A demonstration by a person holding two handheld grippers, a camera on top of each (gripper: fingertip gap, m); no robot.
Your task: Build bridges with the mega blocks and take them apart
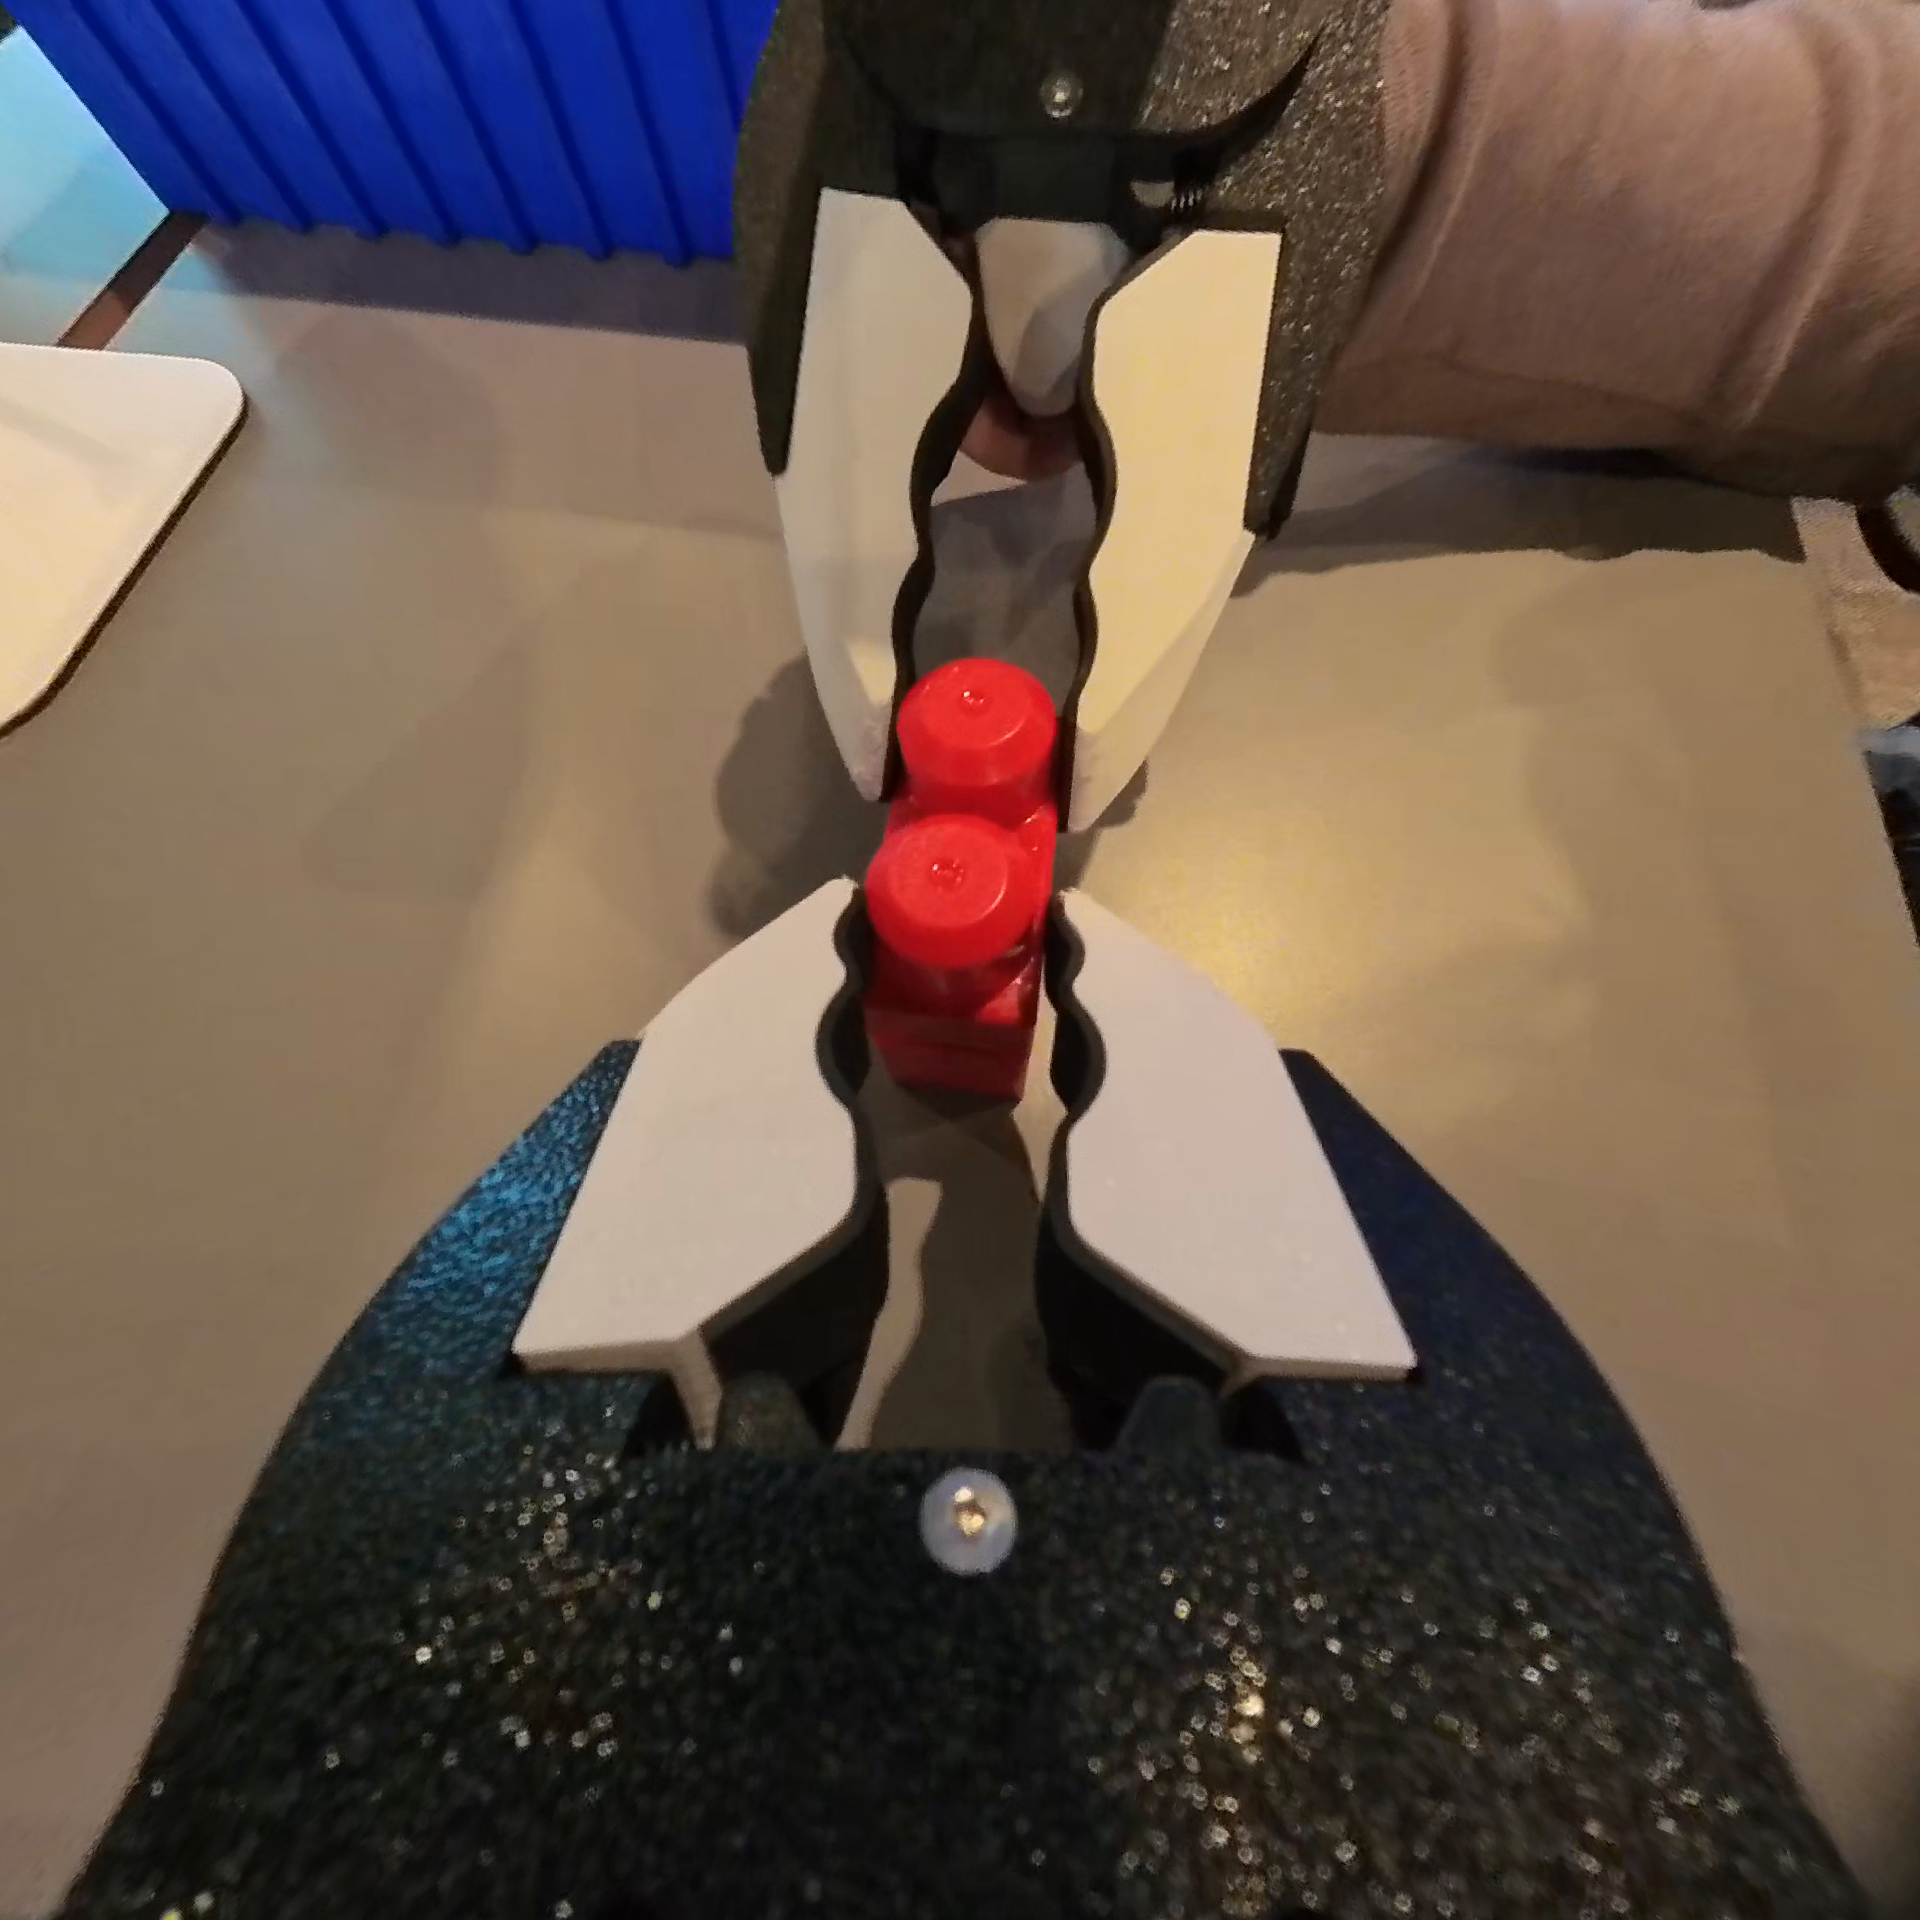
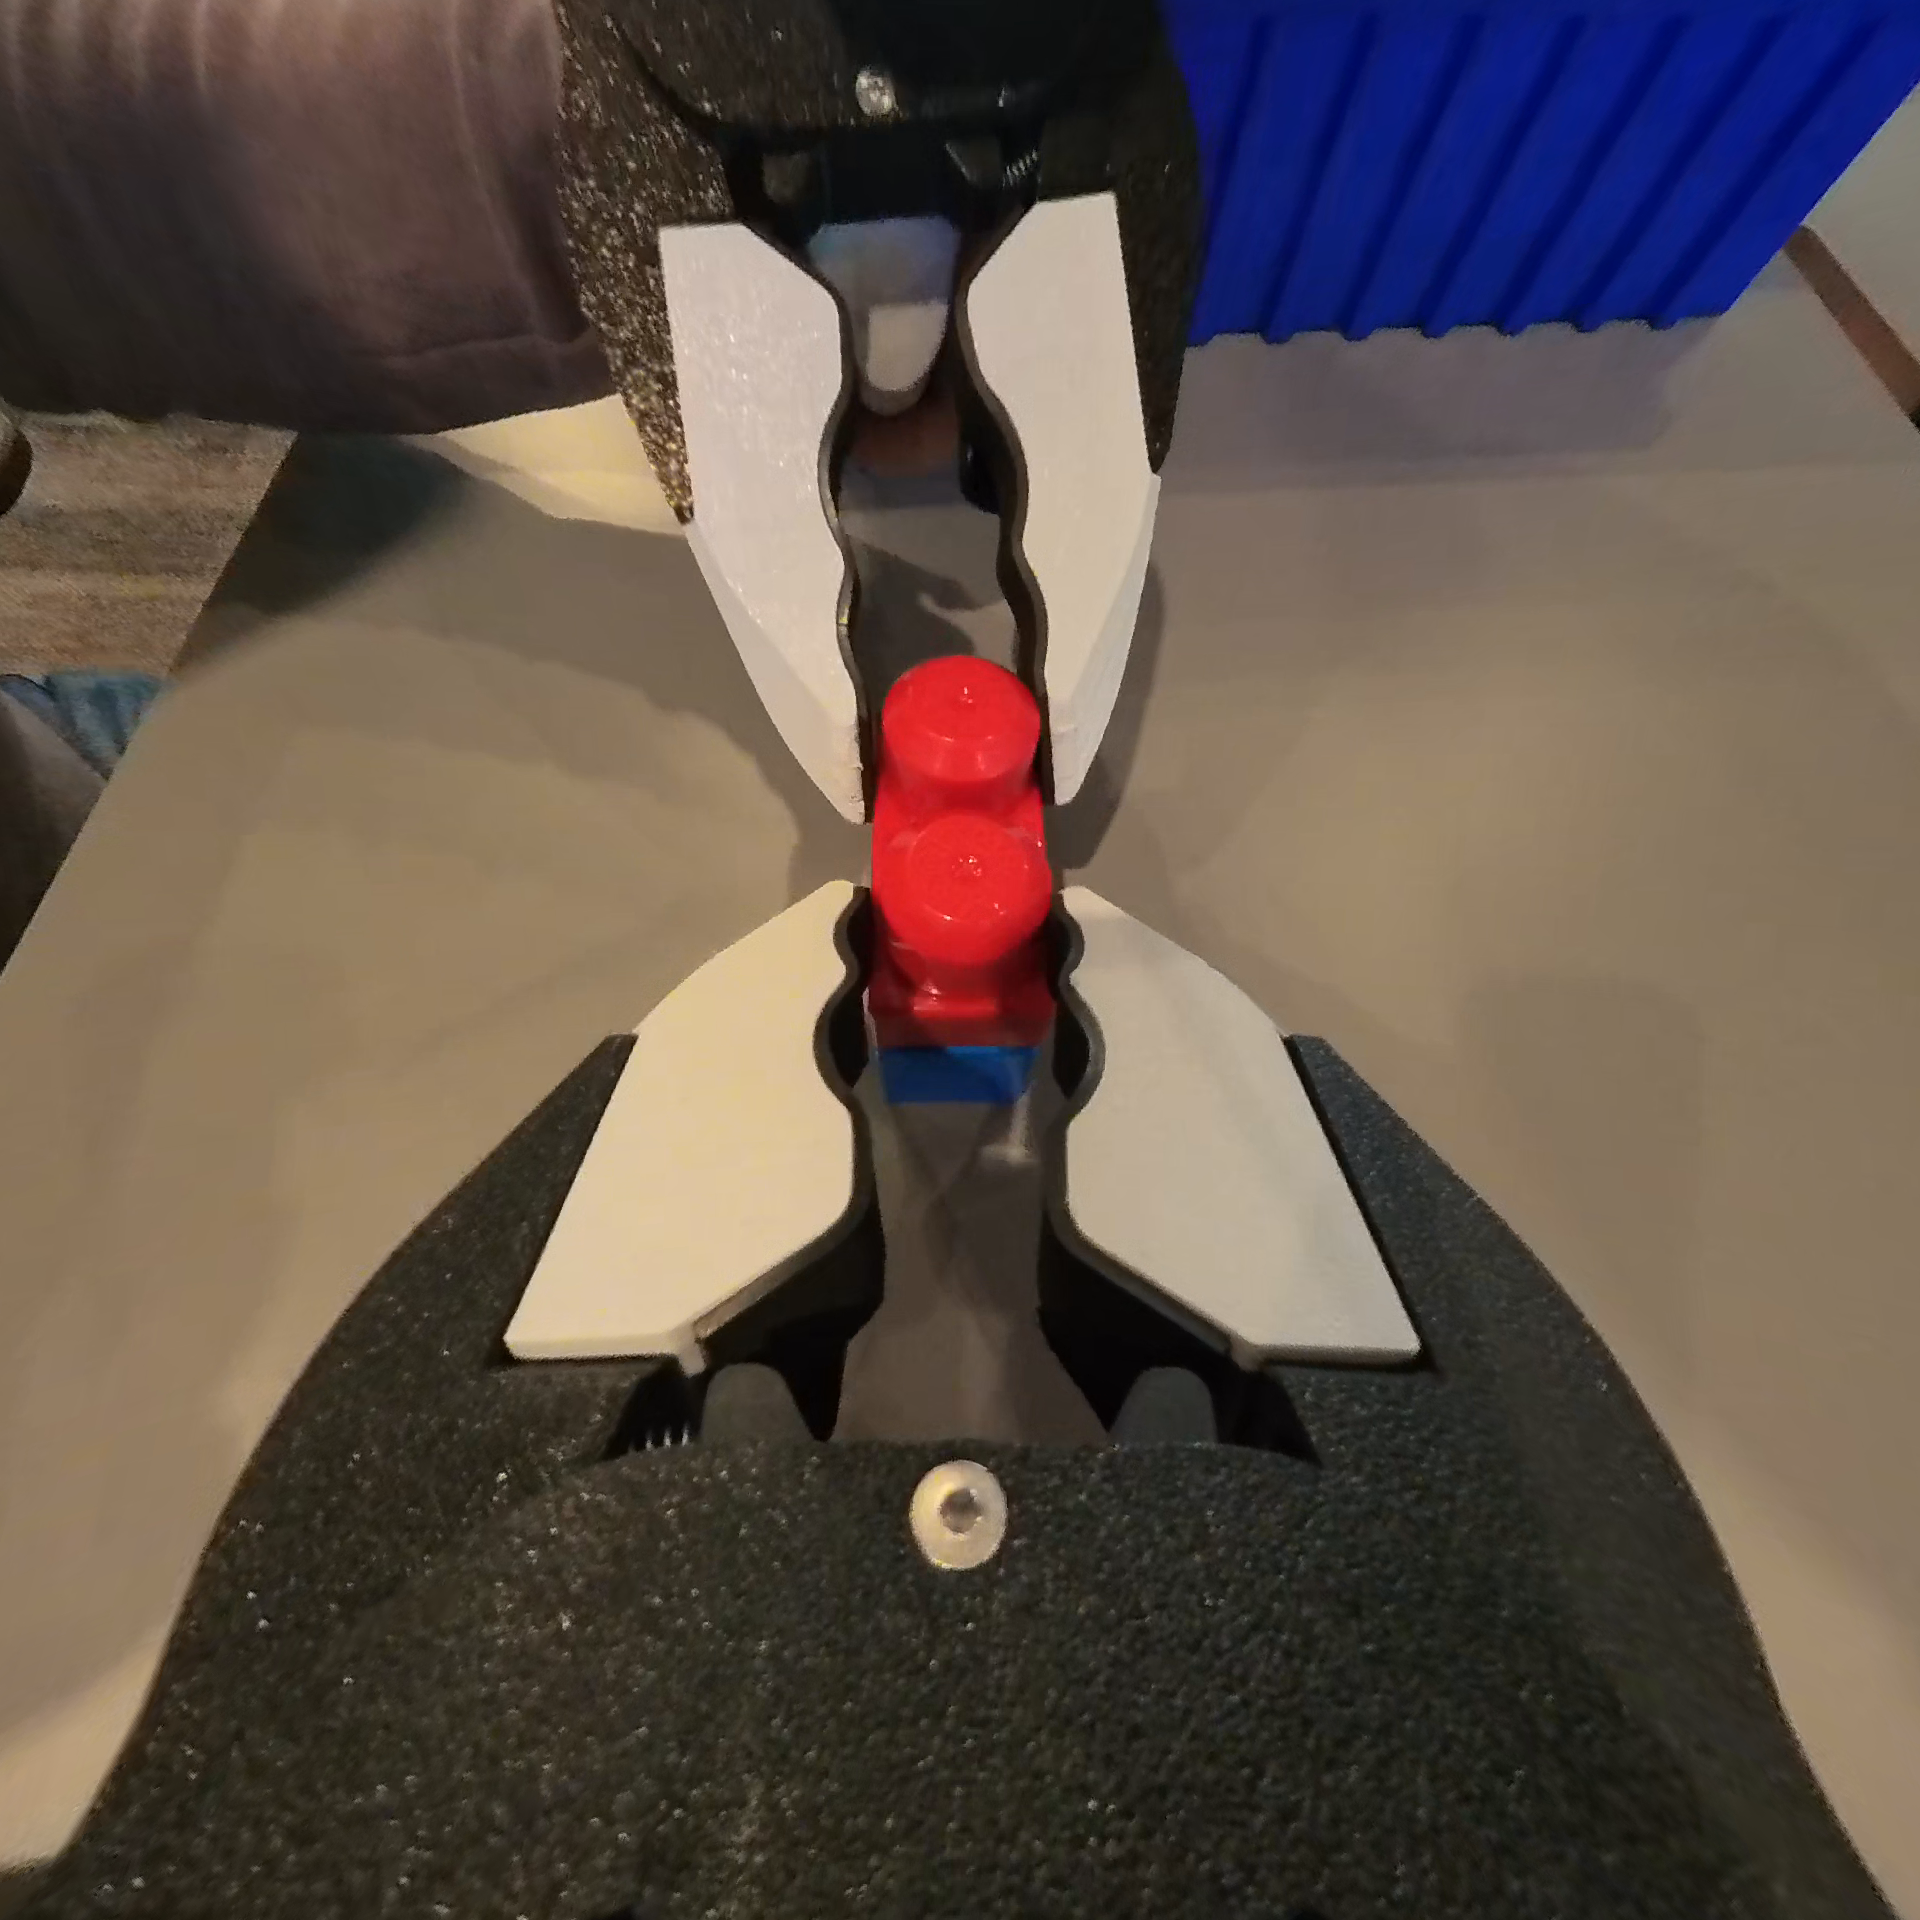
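Note:
A red two-stud mega block (image 1: 971, 727) tops a small stack between my two grippers, which face each other. In the left wrist view, my left gripper (image 1: 956, 925) is shut on the near end of the red block, with another red block (image 1: 951, 1049) under it. My right gripper (image 1: 977, 800) is shut on the far end. In the right wrist view, my right gripper (image 2: 958, 914) clamps the near end of the red block (image 2: 956, 717), with a blue block (image 2: 951, 1075) under it. The left gripper (image 2: 956, 790) holds the far end. I cannot tell whether the stack touches the table.
The grey-beige table (image 1: 416, 831) surrounds the stack. A white board (image 1: 104, 499) lies at the left edge. A blue ribbed panel (image 1: 416, 104) stands at the back, also in the right wrist view (image 2: 1507, 156). A person's sleeves (image 1: 1610, 260) (image 2: 260, 208) are behind the grippers. The tips of both grippers are at nearly the same place. The blue ribbed panel (image 1: 416, 104) is about equally far from each gripper, around 35 cm.

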